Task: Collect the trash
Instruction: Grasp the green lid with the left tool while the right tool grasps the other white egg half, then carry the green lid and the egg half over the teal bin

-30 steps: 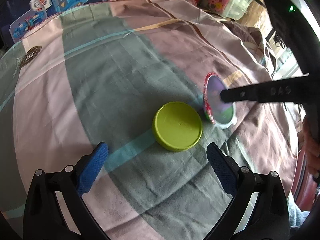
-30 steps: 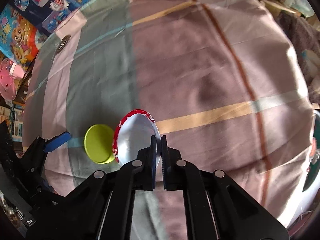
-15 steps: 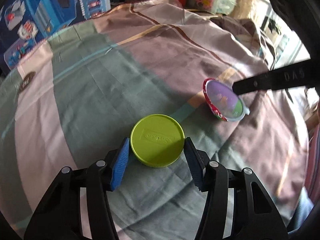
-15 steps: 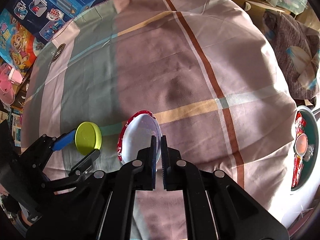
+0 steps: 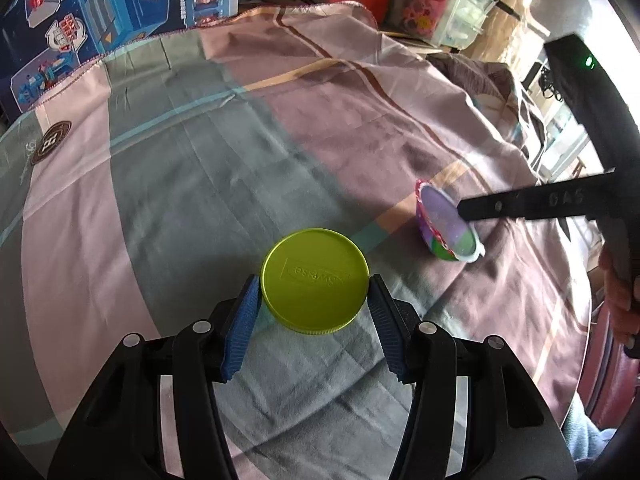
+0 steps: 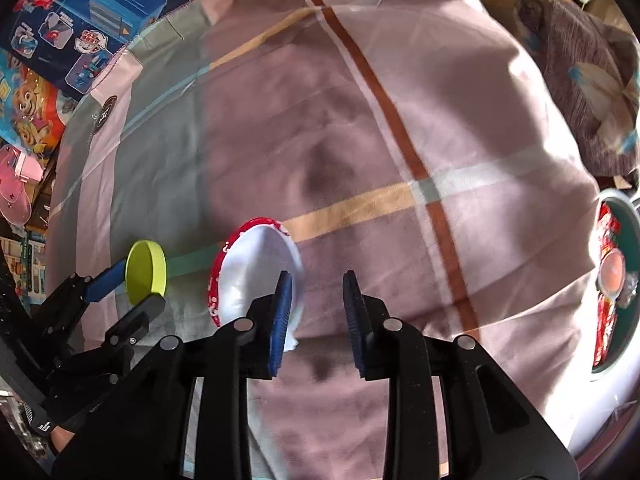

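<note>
Left wrist view: left gripper [image 5: 314, 322] clamped on green lid [image 5: 315, 281], blue pads [image 5: 242, 324] pressing its rim on both sides, lid flat on the checked bedsheet [image 5: 192, 168]. Looks light, stiff and a bit slick on top; ribbed edge the sensible place for the hold, as now. Off to the right, small cup [image 5: 446, 226] tipped on its side, mouth facing this way, with a black finger of the other gripper at its rim. A hand [image 5: 620, 300] visible at the far right edge.

Right wrist view: right gripper [image 6: 316, 312], jaws just been opening, now apart with only sheet showing between them; cup [image 6: 254, 268] lying just left of the left pad [image 6: 282, 312], touching or nearly so, not held. Thin plastic cup by the look of it, light, easy to dent and prone to roll; rim or wall pinched gently the likely grip. Bin [image 6: 622, 280] with wrappers inside at the right edge, well apart from both items, probably the drop point
</note>
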A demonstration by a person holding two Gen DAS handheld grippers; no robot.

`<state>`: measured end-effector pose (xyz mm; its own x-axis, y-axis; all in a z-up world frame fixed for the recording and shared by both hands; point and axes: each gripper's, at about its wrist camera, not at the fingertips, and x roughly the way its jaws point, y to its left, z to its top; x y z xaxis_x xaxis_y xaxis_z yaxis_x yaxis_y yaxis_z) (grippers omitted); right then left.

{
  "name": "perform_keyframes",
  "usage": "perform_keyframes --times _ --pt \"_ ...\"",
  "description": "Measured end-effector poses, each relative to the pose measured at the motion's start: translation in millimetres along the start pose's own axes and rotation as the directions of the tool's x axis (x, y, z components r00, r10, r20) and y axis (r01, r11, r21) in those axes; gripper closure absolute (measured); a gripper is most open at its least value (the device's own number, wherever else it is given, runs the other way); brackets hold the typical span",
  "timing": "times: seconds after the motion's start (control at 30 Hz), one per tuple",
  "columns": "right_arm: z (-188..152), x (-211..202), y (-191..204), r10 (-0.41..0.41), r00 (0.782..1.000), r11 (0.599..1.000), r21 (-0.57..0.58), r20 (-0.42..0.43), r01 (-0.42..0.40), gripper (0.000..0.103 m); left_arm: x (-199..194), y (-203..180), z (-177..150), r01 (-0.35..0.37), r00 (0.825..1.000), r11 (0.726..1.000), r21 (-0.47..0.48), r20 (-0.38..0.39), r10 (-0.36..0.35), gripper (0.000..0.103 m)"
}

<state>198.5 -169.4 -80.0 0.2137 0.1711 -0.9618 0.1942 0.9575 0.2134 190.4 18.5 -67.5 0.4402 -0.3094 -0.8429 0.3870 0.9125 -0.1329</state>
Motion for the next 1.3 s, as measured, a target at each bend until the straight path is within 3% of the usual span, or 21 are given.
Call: perform_keyframes --times 0.27,0.3,0.33,0.57,0.87,1.3 --pt "0 18 32 -0.011 1.0 0.998 -0.067 -0.004 0.011 0.077 -9 13 -3 0.02 1.0 0.999 -0.046 0.012 -0.019 0.047" --pt "0 18 36 -0.021 1.0 0.997 -0.08 0.01 0.022 0.08 -10 15 -3 0.021 1.0 0.999 -0.05 0.011 -0.02 0.047" --pt "-1 18 38 -0.029 1.0 0.995 -0.091 0.012 0.03 0.097 -11 15 -4 0.02 1.0 0.998 -0.053 0.011 -0.02 0.047" --pt "-2 -7 25 -0.039 0.997 0.996 -0.075 0.066 0.043 0.097 -16 3 -2 0.03 0.999 0.999 -0.026 0.022 -0.03 0.047" --pt "-15 -58 -39 -0.043 0.987 0.999 0.022 0.152 0.04 0.097 -15 -61 17 0.067 0.997 0.995 0.071 0.024 -0.068 0.047" --pt "-68 -126 -183 -0.088 0.964 0.973 0.228 0.252 0.029 0.097 0 -190 45 0.129 0.991 0.96 0.248 -0.011 -0.131 0.047"
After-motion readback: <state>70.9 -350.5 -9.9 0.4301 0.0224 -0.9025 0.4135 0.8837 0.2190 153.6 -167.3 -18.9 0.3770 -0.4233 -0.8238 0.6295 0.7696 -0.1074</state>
